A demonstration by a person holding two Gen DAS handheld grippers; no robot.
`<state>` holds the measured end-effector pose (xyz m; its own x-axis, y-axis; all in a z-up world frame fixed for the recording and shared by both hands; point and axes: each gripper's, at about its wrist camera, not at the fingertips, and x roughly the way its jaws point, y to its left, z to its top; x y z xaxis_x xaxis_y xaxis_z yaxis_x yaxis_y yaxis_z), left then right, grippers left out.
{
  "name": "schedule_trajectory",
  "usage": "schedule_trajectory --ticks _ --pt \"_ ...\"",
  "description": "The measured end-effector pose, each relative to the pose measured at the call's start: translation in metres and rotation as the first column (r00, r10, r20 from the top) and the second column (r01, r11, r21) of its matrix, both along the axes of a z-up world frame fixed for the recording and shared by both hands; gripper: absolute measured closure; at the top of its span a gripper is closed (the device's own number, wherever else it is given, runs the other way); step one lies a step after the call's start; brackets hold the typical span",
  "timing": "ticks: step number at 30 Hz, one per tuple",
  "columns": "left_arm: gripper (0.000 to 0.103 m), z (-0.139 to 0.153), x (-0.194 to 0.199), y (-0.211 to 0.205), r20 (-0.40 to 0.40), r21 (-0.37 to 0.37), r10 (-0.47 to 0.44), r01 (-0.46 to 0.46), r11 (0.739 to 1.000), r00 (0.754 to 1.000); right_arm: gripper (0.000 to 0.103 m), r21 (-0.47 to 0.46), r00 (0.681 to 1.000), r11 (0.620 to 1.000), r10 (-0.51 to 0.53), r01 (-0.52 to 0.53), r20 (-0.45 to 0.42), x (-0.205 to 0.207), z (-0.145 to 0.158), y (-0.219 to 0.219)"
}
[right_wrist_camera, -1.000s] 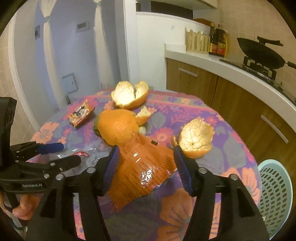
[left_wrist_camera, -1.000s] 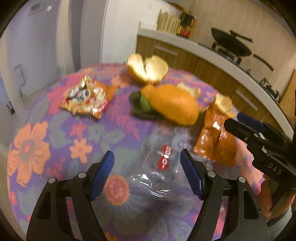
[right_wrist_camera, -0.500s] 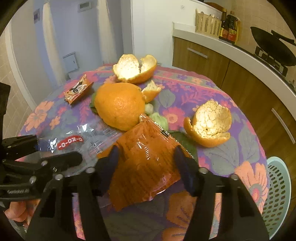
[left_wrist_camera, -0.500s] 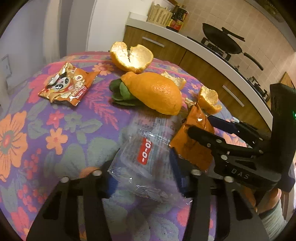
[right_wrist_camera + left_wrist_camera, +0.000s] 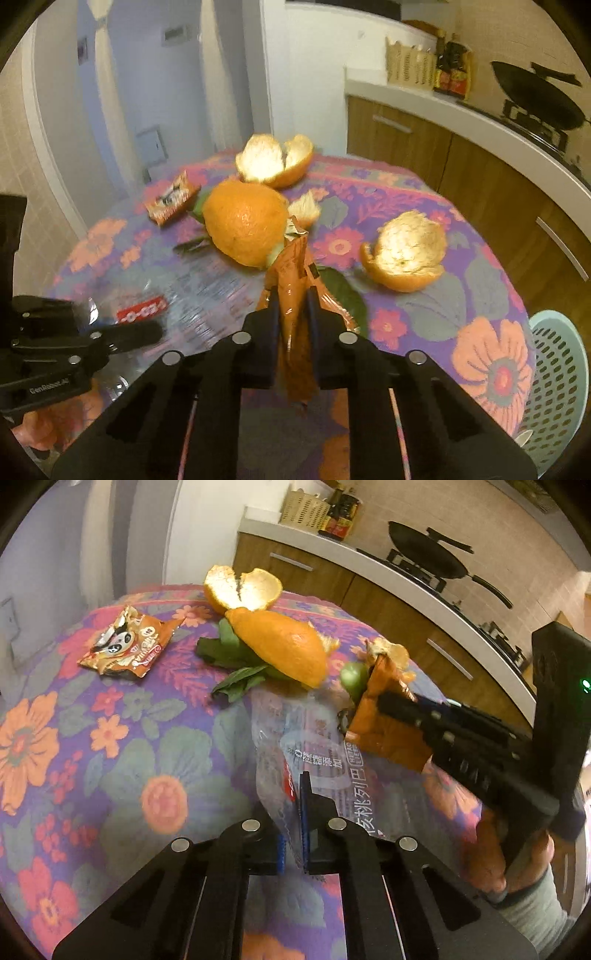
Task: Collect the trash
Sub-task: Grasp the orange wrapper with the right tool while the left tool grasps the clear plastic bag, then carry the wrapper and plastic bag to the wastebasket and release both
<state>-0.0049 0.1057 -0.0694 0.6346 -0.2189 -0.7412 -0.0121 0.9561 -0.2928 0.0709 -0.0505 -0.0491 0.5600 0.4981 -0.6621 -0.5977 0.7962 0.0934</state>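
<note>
The left gripper (image 5: 295, 794) pinches one clear wrapper (image 5: 317, 753). The right gripper (image 5: 293, 306) is squeezing one orange wrapper (image 5: 291, 280). On the table (image 5: 424, 321) lie maybe three orange peels and one snack packet (image 5: 129, 646).

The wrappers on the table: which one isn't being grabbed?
The small orange panda wrapper, lying alone near the table's far left edge. The clear wrapper is pinched in the left gripper, the plain orange wrapper in the closing right gripper.
</note>
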Motion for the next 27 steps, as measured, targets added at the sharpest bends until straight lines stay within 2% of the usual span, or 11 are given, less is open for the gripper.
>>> schedule_trajectory --ticks 5,13,22,27 --pt "0.102 0.019 -0.029 0.001 0.034 0.014 -0.024 0.024 1.0 0.999 0.096 0.093 1.0 0.996 -0.014 0.014 0.005 -0.008 0.012 -0.025" --pt "0.103 0.061 -0.065 -0.009 0.156 0.048 -0.046 0.039 0.998 0.987 0.096 0.182 0.998 0.983 -0.03 0.021 0.048 -0.026 0.038 -0.065" --pt "0.103 0.095 -0.058 -0.039 0.242 0.07 -0.108 0.094 0.993 0.964 0.096 0.216 0.982 0.972 -0.127 0.095 0.142 -0.042 0.071 -0.118" --pt "0.103 0.108 -0.034 -0.08 0.25 0.117 -0.181 0.156 0.981 0.951 0.096 0.24 0.965 0.955 -0.213 0.172 0.154 -0.043 0.08 -0.166"
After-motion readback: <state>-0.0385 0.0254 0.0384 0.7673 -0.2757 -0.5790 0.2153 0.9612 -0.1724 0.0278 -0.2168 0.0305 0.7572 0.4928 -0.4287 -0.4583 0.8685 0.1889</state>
